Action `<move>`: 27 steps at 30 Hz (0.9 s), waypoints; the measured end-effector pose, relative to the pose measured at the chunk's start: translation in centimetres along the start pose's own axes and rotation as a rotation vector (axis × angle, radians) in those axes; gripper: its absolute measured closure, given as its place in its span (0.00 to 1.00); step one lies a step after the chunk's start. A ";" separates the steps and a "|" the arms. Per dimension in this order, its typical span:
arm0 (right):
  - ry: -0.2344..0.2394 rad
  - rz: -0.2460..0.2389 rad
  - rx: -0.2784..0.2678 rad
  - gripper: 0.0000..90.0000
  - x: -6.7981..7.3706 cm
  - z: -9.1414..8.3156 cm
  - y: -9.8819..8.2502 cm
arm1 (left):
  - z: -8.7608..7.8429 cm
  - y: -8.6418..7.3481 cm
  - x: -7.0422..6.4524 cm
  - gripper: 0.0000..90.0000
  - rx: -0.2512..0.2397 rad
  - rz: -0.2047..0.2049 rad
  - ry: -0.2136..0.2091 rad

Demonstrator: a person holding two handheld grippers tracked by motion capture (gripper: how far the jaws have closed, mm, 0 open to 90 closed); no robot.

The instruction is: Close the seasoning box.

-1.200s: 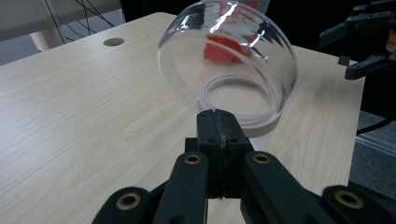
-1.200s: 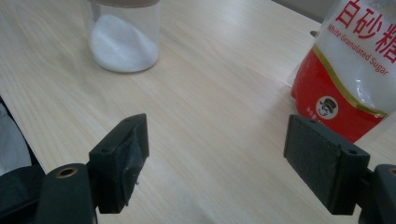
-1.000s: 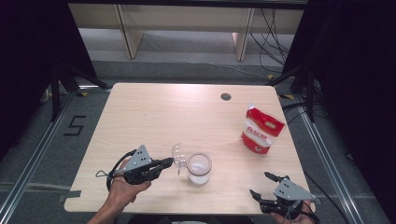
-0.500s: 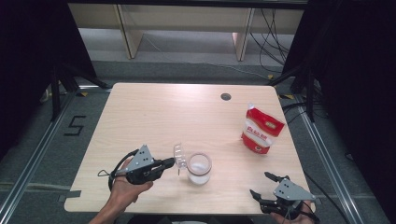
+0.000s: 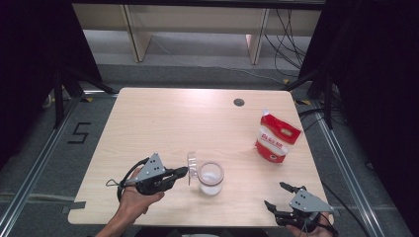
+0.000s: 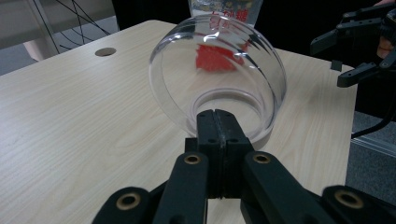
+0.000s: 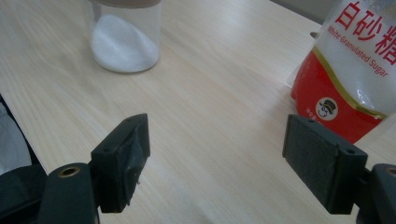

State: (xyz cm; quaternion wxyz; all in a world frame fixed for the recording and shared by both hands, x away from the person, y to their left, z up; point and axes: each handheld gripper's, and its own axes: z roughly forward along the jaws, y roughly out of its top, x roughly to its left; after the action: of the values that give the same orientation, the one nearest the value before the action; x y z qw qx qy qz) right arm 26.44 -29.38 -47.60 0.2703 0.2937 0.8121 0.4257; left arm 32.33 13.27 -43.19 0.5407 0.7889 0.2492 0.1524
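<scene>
Left gripper has its jaws pinched on the clear lid, tipped up beside the open sugar jar mid-bench, probably keeping the mouth clear. Right gripper waits near the sugar bag, jaws spread and empty

Left gripper: I saw jaws pinched together on the clear lid.
Sugar bag: behind the lid.

Nothing is shifting across these pictures — the left gripper is keeping its closed hold on the clear lid beside the jar, exactly where it was a second ago. The right gripper is staying put too — open, at the tabletop's near edge.
</scene>
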 end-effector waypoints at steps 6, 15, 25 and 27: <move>0.001 0.001 0.001 0.27 0.0 0.0 0.0 | 0.1 0.2 -0.1 0.99 -0.002 0.012 -0.006; 0.001 -0.004 0.001 0.27 0.0 0.0 0.0 | 0.5 0.5 -0.4 0.98 -0.002 0.030 -0.020; 0.001 0.014 0.004 0.27 0.1 0.1 -0.1 | 0.8 0.7 -1.0 0.97 -0.003 0.006 -0.034; 0.000 0.015 0.004 0.27 0.1 0.1 -0.1 | 0.8 0.7 -1.0 0.94 -0.013 -0.007 -0.050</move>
State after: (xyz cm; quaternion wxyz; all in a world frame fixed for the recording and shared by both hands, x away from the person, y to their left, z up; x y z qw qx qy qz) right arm 26.42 -29.35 -47.72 0.2665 0.3003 0.8108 0.4259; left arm 32.07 11.91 -42.78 0.5524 0.7881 0.2371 0.1323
